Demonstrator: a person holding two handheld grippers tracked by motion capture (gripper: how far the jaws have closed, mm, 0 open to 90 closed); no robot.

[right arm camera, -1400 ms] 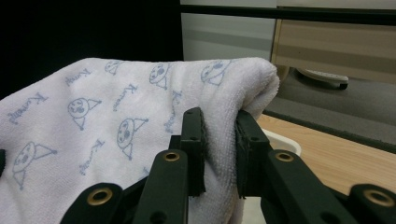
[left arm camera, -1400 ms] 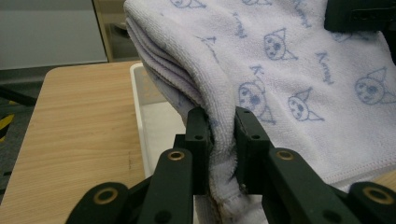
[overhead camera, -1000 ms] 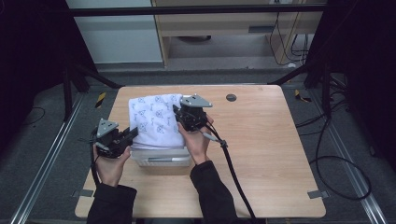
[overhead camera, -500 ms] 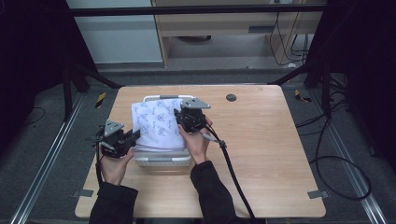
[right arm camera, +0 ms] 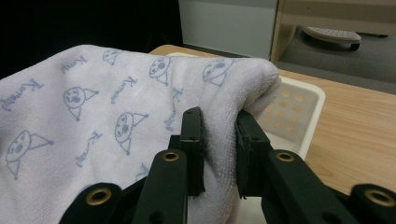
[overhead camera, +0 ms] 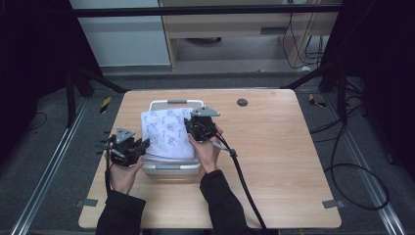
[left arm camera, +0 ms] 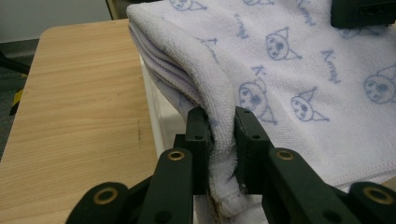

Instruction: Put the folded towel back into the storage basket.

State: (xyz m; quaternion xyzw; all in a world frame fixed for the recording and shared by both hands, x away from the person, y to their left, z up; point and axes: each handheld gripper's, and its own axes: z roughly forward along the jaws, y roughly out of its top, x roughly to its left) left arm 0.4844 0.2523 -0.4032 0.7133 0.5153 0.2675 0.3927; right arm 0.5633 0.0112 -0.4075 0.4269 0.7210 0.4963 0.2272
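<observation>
Grippers pinch a folded towel (overhead camera: 167,134) from two sides. The left gripper (left arm camera: 223,140) clamps the towel's near folded edge; the right gripper (right arm camera: 219,140) clamps the opposite edge. The towel, white with blue cat-face prints, hangs between them just over a white bin (overhead camera: 169,169). Beyond lies the wooden table (overhead camera: 279,147).

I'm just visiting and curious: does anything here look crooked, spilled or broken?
Nothing spilled or broken. The folded white towel with blue cartoon prints sits slightly askew over the white perforated plastic basket, overhanging its near rim, pinched by the left gripper and right gripper.
</observation>
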